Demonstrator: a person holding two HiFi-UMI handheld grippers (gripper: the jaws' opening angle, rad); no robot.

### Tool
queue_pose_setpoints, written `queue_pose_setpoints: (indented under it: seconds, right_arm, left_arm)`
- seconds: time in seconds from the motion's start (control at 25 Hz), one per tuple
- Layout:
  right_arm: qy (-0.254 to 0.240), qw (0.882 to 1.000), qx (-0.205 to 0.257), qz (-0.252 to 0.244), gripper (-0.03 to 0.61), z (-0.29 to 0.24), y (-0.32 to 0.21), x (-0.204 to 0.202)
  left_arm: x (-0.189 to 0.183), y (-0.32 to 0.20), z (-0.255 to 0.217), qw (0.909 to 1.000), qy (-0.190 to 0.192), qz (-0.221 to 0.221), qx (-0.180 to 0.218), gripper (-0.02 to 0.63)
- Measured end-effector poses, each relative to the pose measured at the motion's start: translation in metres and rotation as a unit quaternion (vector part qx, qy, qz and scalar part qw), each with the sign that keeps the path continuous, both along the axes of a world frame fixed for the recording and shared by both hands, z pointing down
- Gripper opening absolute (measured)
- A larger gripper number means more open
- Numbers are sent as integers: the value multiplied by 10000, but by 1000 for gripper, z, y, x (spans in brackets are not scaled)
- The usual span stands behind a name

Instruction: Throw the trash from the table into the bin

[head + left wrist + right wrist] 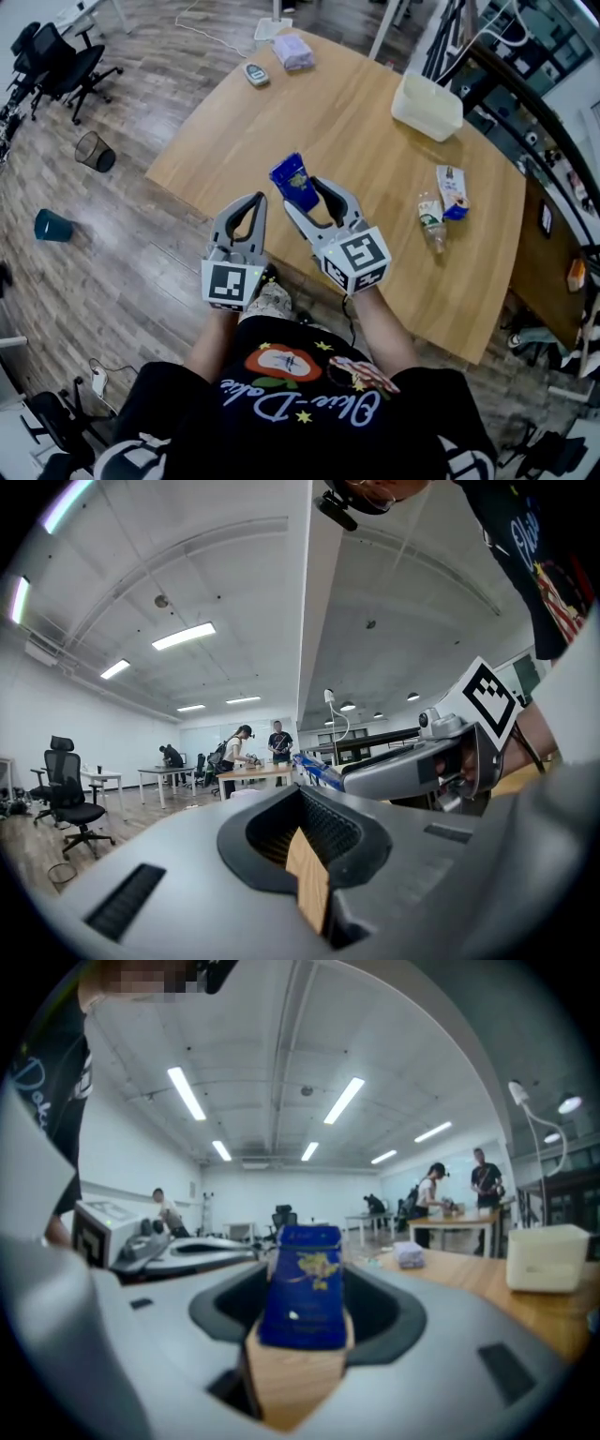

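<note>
1 glossy blue foil snack pouch [296, 181] sits pinched in the right gripper [306, 197] over the round wooden table [375, 150]. It is likely light, crinkly and slippery, so hold its flat middle. Left gripper [251, 202] is pressed together, empty.

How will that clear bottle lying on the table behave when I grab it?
The clear bottle lies on its side, so a nudge would probably roll it. It looks empty, so it is likely light, and its thin walls may buckle when squeezed.
</note>
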State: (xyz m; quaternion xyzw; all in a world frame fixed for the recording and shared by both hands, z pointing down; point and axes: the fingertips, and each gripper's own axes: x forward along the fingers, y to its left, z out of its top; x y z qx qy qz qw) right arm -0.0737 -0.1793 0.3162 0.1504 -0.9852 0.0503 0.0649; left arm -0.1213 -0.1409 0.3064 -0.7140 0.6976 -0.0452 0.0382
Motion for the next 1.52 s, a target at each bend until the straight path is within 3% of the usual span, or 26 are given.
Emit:
queue_pose_setpoints:
  seconds: [0.44,0.8,1.0,1.16,1.52]
  right_arm:
    - [-374,9974,17,-619,262,-14,67,6]
    - [-526,9929,120,-1059,262,-22,106,6]
    - [-653,9886,-19,-1354,262,-20,121,6]
    - [-672,9846,-140,-1609,262,-10,130,-1]
    - [-765,9759,-238,-2030,262,-8,162,-29]
  left_arm:
    - [-7,84,-5,9961,-122,-868,49,11]
    - [1,125,-3,9924,-54,-1224,108,11]
    - [2,142,1,9889,174,-1472,67,11]
    - [4,157,7,9878,44,-1556,-72,11]
    - [-34,186,15,9793,306,-1999,-127,11]
